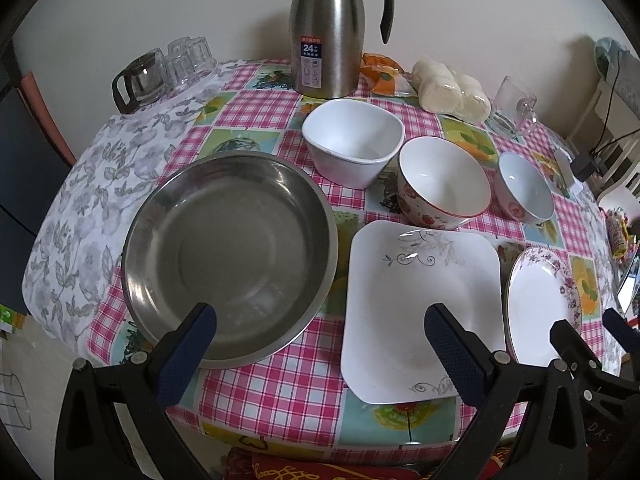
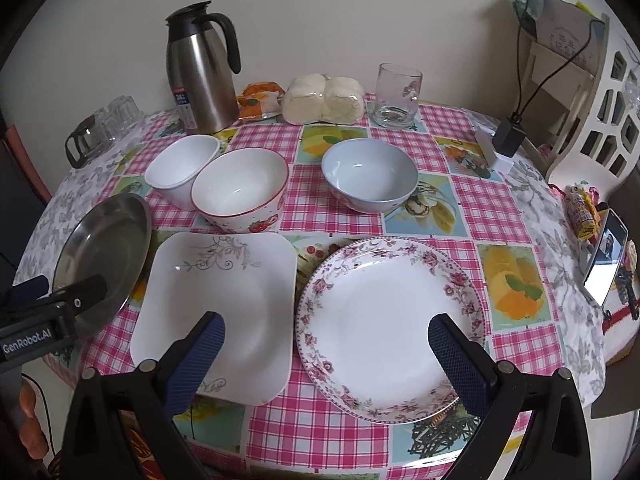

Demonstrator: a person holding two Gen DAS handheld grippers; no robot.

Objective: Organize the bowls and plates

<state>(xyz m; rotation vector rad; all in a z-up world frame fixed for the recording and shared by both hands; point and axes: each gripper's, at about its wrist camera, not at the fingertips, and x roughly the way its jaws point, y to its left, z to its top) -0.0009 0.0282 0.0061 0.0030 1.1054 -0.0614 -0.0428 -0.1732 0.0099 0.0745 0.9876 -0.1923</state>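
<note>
Dishes stand on a round table under a pink checked cloth (image 2: 320, 420). At the left sits a steel basin (image 1: 230, 256) (image 2: 104, 248), then a square white plate (image 1: 420, 312) (image 2: 224, 292) and a round floral-rimmed plate (image 1: 540, 308) (image 2: 388, 320). Behind them are a square white bowl (image 1: 352, 140) (image 2: 180, 168), a strawberry-patterned bowl (image 1: 442, 180) (image 2: 240, 188) and a pale blue bowl (image 1: 524, 188) (image 2: 370, 174). My left gripper (image 1: 320, 316) hovers open between basin and square plate, holding nothing. My right gripper (image 2: 326, 322) is open and holding nothing over the near side of both plates.
At the back stand a steel thermos jug (image 2: 200, 72), an orange packet (image 2: 258, 100), wrapped buns (image 2: 324, 100) and a glass mug (image 2: 398, 96). Upturned glasses (image 1: 176, 64) sit back left. A charger (image 2: 508, 136), a phone (image 2: 606, 264) and a white chair (image 2: 592, 112) are at the right.
</note>
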